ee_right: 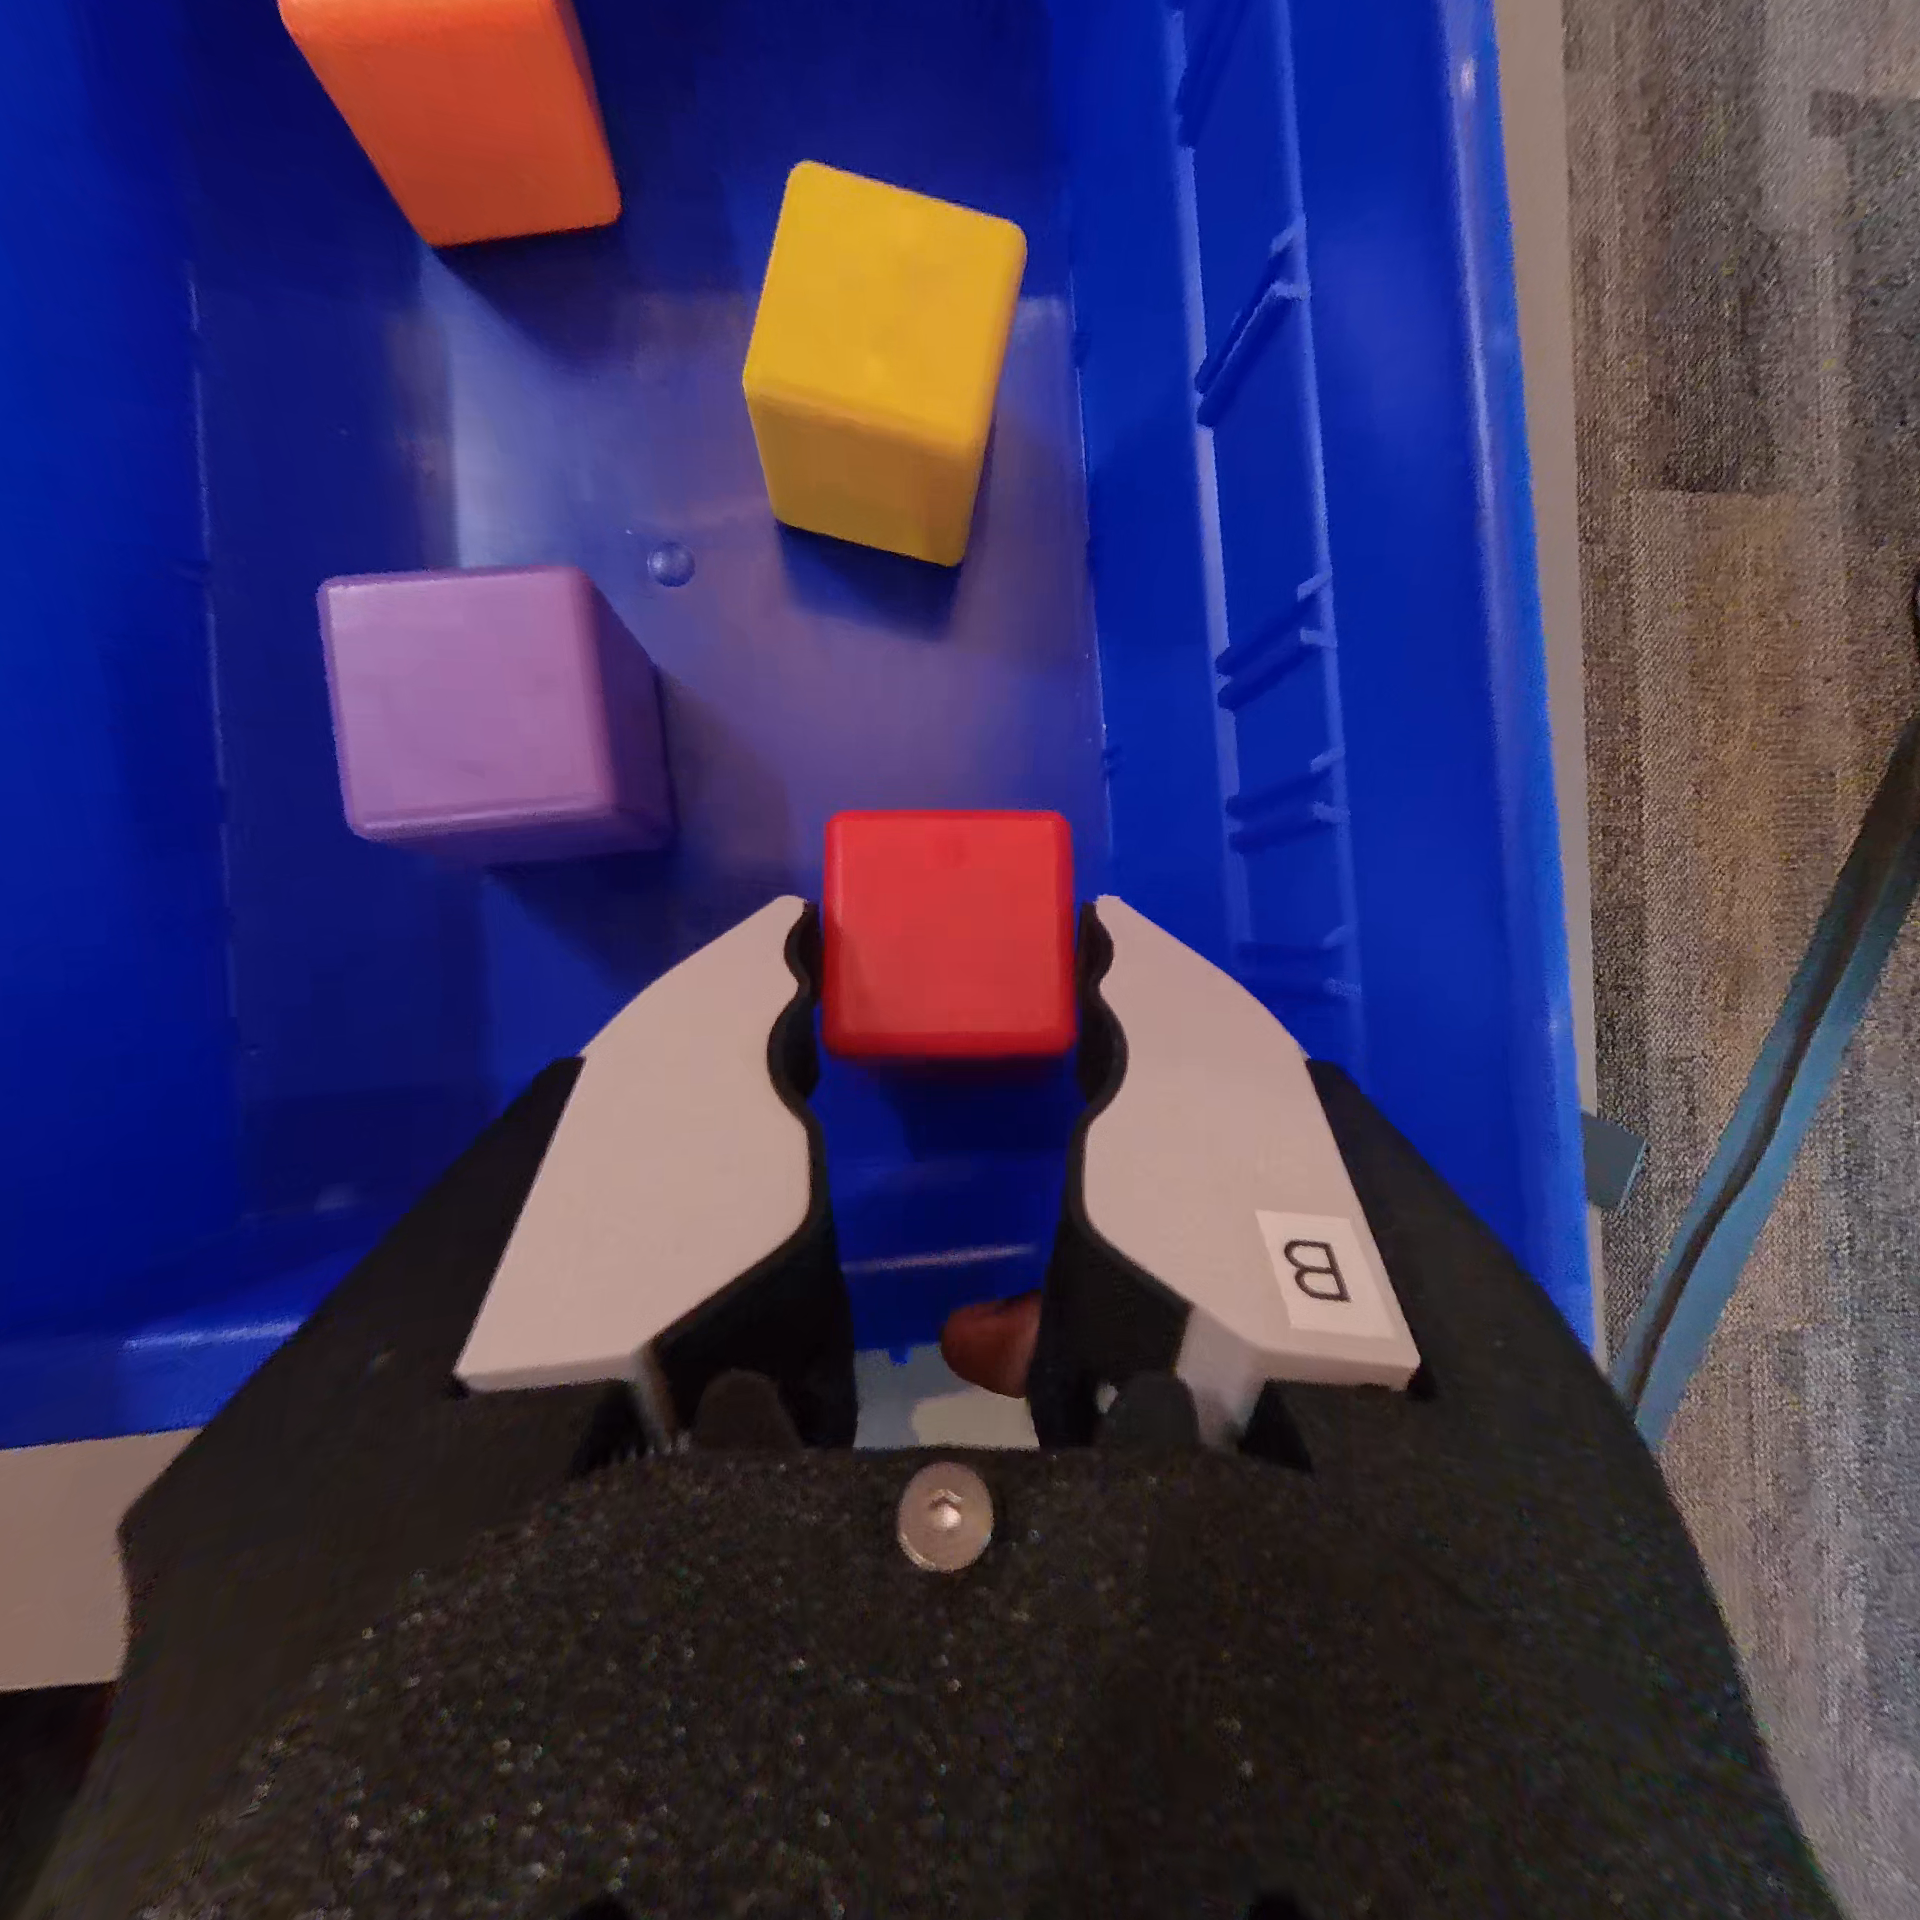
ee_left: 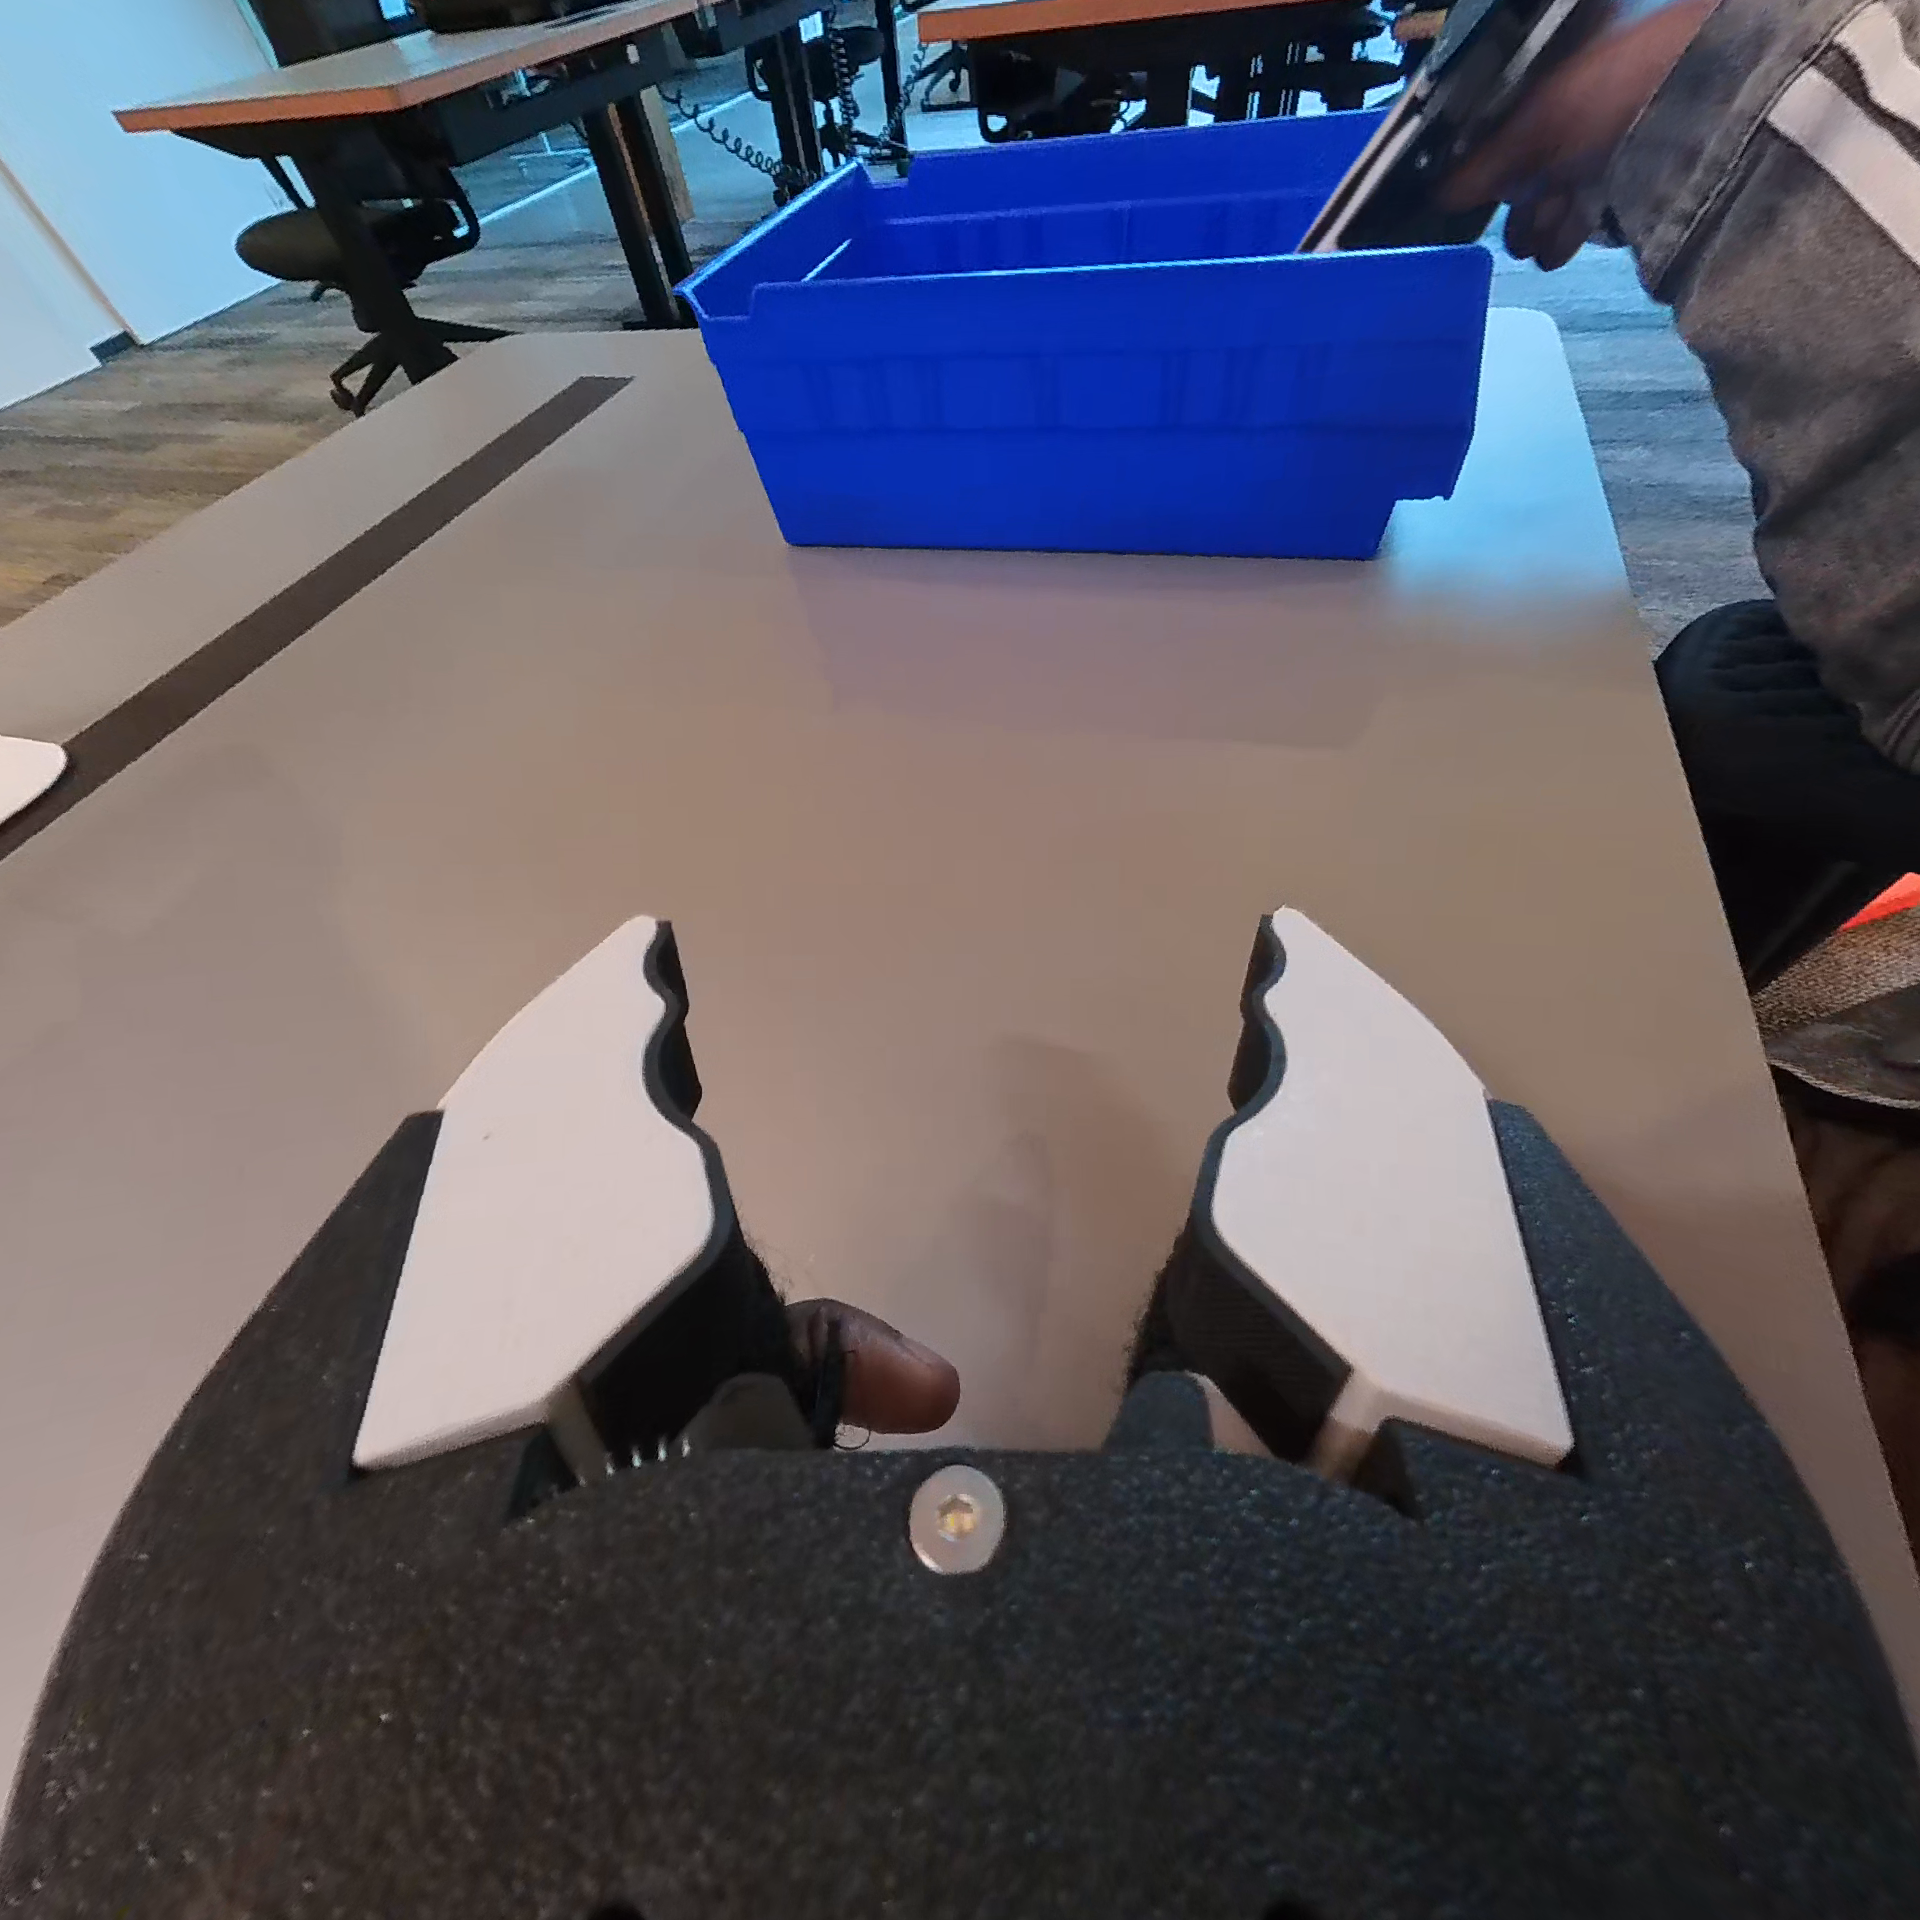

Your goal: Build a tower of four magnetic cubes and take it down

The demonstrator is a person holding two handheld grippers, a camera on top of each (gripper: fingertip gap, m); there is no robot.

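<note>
Tabletop (ee_left: 935, 727) first, grey and wide, with the blue bin (ee_left: 1091, 416) at its far edge. Left tongs (ee_left: 966, 925) hover low over bare surface, spread wide, gripping nothing. Inside the bin lie orange cube (ee_right: 457, 114), purple cube (ee_right: 478, 707) and yellow cube (ee_right: 883, 353). Right tongs (ee_right: 948, 914) are clamped on the red cube (ee_right: 948, 925), pads pressing both its sides, by the bin's right wall.
</note>
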